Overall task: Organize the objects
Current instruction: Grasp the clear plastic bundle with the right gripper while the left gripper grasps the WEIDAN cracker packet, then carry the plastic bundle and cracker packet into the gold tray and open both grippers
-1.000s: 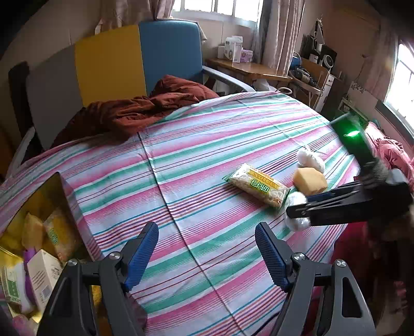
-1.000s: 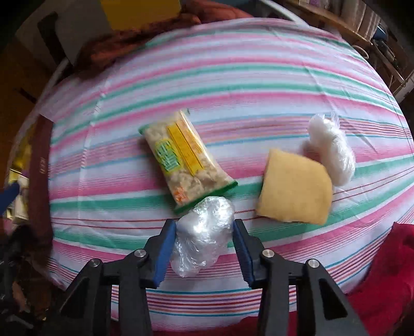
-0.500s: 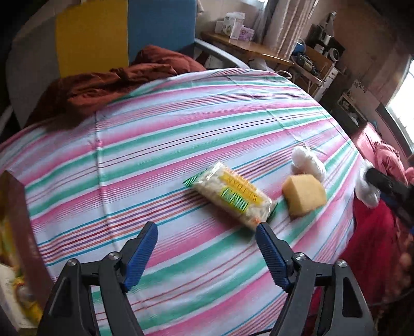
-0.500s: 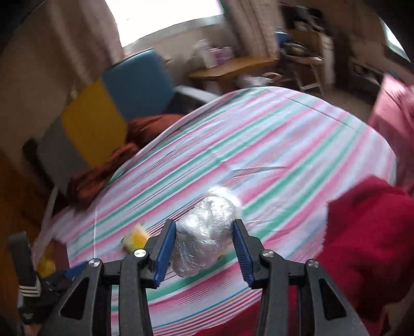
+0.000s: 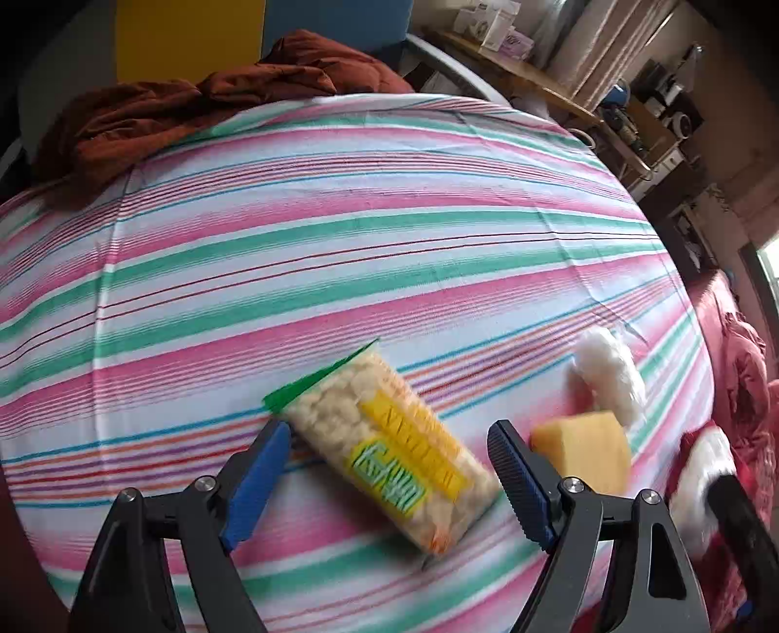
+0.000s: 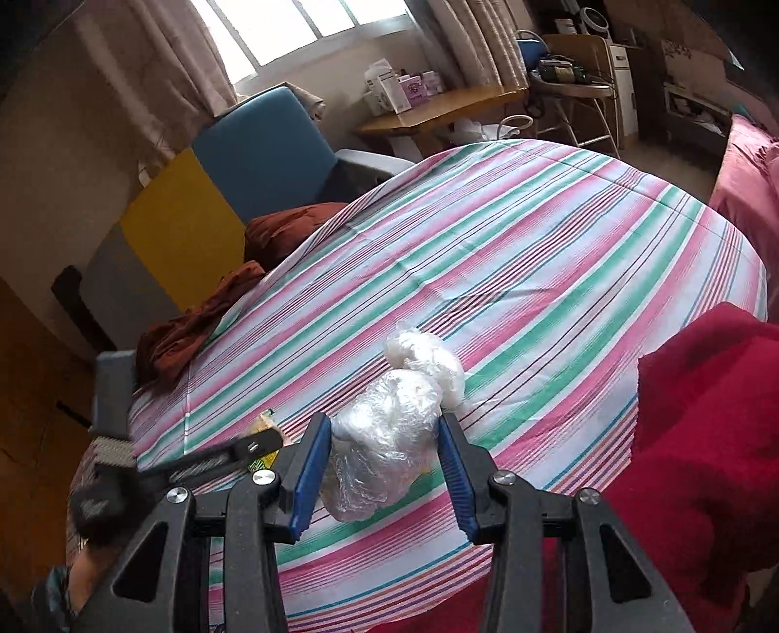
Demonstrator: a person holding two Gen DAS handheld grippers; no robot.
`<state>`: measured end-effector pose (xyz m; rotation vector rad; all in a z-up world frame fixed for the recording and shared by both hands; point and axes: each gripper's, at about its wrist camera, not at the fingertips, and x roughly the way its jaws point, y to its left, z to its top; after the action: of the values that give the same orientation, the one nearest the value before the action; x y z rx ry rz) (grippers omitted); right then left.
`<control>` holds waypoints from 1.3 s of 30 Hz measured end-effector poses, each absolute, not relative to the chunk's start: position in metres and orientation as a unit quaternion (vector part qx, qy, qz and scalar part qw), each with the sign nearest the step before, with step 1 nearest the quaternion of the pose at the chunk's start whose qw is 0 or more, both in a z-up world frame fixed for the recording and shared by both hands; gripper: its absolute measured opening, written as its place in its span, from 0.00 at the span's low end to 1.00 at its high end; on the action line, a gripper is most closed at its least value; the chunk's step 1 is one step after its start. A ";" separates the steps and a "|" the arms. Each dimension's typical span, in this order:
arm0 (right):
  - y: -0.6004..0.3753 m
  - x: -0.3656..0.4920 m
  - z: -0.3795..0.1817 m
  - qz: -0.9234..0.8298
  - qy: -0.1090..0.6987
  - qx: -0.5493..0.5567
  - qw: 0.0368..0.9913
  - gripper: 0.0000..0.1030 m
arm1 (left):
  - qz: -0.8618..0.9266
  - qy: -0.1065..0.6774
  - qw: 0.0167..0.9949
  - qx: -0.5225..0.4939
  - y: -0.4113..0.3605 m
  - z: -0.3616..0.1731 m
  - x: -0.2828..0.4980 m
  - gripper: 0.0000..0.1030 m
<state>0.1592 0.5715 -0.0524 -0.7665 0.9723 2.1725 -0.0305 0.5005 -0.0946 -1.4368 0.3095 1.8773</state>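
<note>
Left tool (image 5: pixel 389 479) advanced, agape, snack pack (image 5: pixel 389 450) between; right tool (image 6: pixel 384 470) clamps plastic-wrapped bundle (image 6: pixel 384 453).

Striped sheet (image 5: pixel 341 233) covers the bed. Rust-brown blanket (image 5: pixel 204 107) bunched at its far edge, blue-yellow chair (image 6: pixel 219 195) behind that. Wooden desk (image 6: pixel 438 109) with boxes beyond the chair, under the window (image 6: pixel 302 24).

Right gripper (image 6: pixel 384 467) clamped on clear plastic-wrapped bundle (image 6: pixel 384 453), held above striped tablecloth (image 6: pixel 535 253). Second white wrapped bundle (image 6: pixel 423 360) lying on cloth just beyond. Left gripper (image 6: pixel 219 455) at left, blurred. Red fabric (image 6: pixel 706 414) at right.
</note>
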 end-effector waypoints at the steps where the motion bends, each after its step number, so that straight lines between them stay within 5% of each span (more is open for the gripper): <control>1: 0.572 0.160 -0.052 0.825 0.369 -0.290 0.314 0.44 | 0.733 0.124 0.368 -0.559 0.504 -0.097 -0.030 0.81; 7: 0.572 0.162 -0.052 0.830 0.371 -0.287 0.303 0.44 | 0.721 0.192 0.390 -0.539 0.502 -0.108 -0.019 0.79; 12: 0.569 0.162 -0.050 0.833 0.364 -0.289 0.302 0.44 | 0.725 0.196 0.393 -0.531 0.479 -0.103 -0.026 0.42; 23: 0.565 0.154 -0.049 0.838 0.335 -0.316 0.293 0.44 | 0.739 0.223 0.410 -0.486 0.423 -0.095 0.000 0.41; 39: 0.547 0.131 -0.045 0.831 0.259 -0.377 0.317 0.44 | 0.809 0.152 0.401 -0.401 0.334 -0.029 0.004 0.41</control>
<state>0.1311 0.5470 -0.0452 -0.9914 0.6815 2.1867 0.0042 0.3337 -0.0295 -1.0143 0.3851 2.0456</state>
